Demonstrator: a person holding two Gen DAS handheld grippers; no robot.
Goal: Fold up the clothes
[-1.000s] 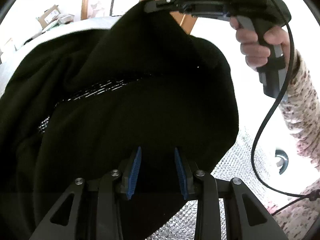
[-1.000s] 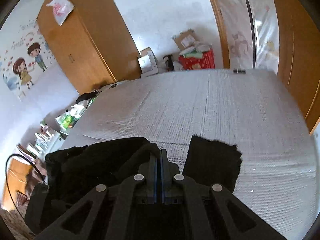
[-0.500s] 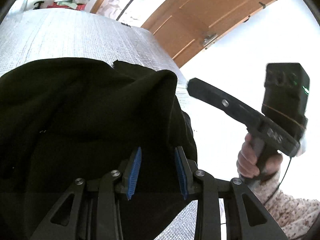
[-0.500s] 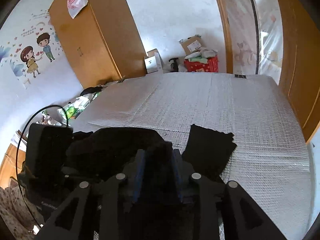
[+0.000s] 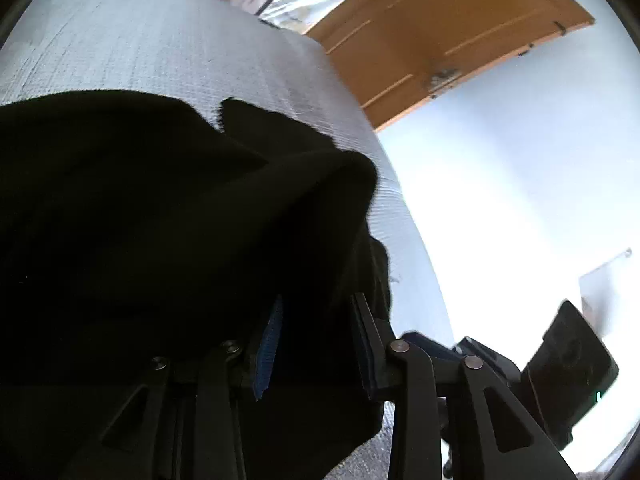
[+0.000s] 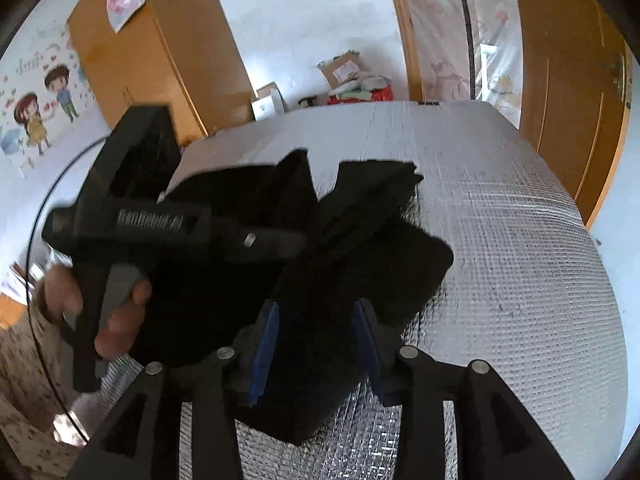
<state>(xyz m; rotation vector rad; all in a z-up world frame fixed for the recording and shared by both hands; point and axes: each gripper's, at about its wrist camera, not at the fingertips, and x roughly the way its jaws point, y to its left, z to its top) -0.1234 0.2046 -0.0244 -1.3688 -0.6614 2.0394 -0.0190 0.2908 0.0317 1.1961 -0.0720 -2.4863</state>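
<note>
A black garment [image 5: 140, 220] lies bunched on the silver quilted bed cover [image 5: 140, 40]. My left gripper [image 5: 318, 300] is pushed into its near edge. The jaws are closing with a fold of cloth between the blue pads, which do not visibly press it. In the right wrist view the same garment [image 6: 360, 248] sits between the pads of my right gripper [image 6: 316, 304], whose jaws are opening. The left gripper [image 6: 160, 220] comes in from the left, held by a hand [image 6: 120, 320]. A smaller flat black piece [image 6: 380, 184] lies just beyond.
The bed cover [image 6: 512, 240] runs on bare to the right and far end. A wooden door [image 6: 568, 100] stands at the right, a wardrobe [image 6: 152, 80] at the left. Cardboard boxes and a red bag [image 6: 352, 80] sit past the bed's far end.
The right gripper went from shut on a raised corner of the garment to open, and the cloth dropped onto the bed. Both grippers moved lower and nearer each other; the left one rolled.
</note>
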